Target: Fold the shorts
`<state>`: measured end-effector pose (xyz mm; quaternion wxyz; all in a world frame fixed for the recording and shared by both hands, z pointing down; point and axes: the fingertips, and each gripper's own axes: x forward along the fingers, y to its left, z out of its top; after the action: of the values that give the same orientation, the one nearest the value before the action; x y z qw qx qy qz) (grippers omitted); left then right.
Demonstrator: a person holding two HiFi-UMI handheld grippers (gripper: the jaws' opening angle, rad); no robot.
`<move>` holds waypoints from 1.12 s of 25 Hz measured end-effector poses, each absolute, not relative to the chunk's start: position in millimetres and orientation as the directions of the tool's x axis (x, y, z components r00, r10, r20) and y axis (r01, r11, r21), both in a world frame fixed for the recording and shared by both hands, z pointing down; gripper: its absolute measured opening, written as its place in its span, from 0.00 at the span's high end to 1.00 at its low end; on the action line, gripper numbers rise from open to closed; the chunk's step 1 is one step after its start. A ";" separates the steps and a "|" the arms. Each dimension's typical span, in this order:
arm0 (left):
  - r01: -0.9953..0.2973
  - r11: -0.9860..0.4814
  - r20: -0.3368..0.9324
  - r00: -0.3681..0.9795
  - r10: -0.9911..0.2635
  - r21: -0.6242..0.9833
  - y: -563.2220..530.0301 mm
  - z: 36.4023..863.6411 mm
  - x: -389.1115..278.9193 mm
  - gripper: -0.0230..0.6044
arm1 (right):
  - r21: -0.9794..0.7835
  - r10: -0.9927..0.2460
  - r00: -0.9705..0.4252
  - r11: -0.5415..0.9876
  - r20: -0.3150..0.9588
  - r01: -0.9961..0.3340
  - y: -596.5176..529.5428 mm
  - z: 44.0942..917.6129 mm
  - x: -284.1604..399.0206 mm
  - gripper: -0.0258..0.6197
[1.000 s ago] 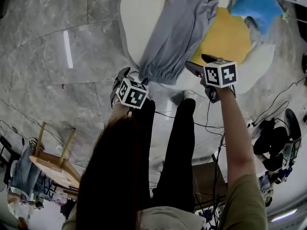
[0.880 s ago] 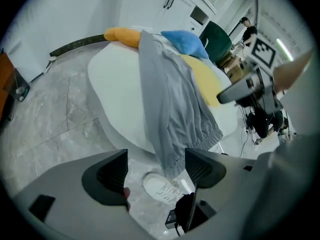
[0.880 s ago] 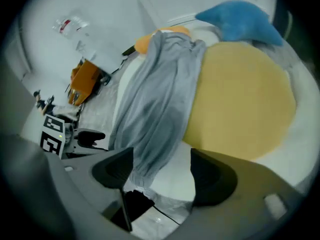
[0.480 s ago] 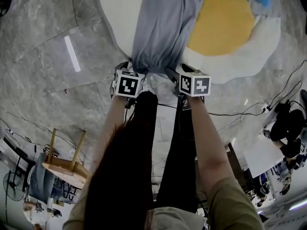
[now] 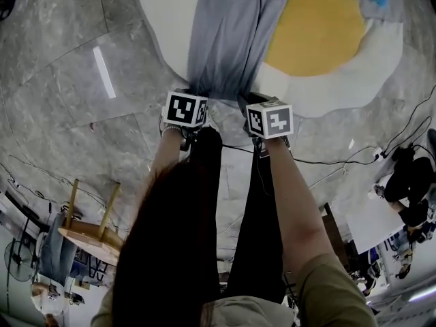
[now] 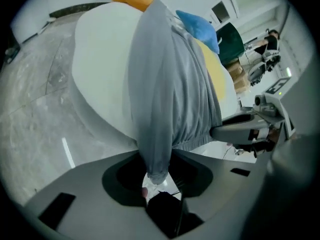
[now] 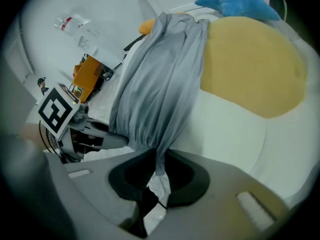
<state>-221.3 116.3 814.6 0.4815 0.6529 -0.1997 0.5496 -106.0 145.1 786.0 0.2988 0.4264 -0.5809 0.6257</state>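
The left gripper (image 6: 158, 176) and the right gripper (image 7: 159, 177) have just closed, each pinching the grey shorts' (image 5: 235, 33) gathered near edge on the egg-shaped mat (image 5: 169, 19).

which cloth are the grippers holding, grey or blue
The grey fabric shorts: left gripper and right gripper have just closed on their gathered hem; the blue cloth lies far off, untouched.

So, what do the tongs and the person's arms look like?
The left tongs and right tongs are grey with black recesses; each carries a white cube with black square markers. Both have just been closing on the grey shorts. The right arm is bare below a short olive sleeve.
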 end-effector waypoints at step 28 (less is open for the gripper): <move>-0.543 -0.472 0.693 0.681 0.236 0.695 67.0 532.8 -152.5 0.87 | -0.855 -0.233 -0.838 0.049 0.493 -0.516 92.1 518.7 -43.5 0.91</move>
<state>-152.5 67.0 532.8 0.5042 0.7658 -0.1002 0.3864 -43.5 92.1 518.7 0.1109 0.2616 -0.7157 0.6379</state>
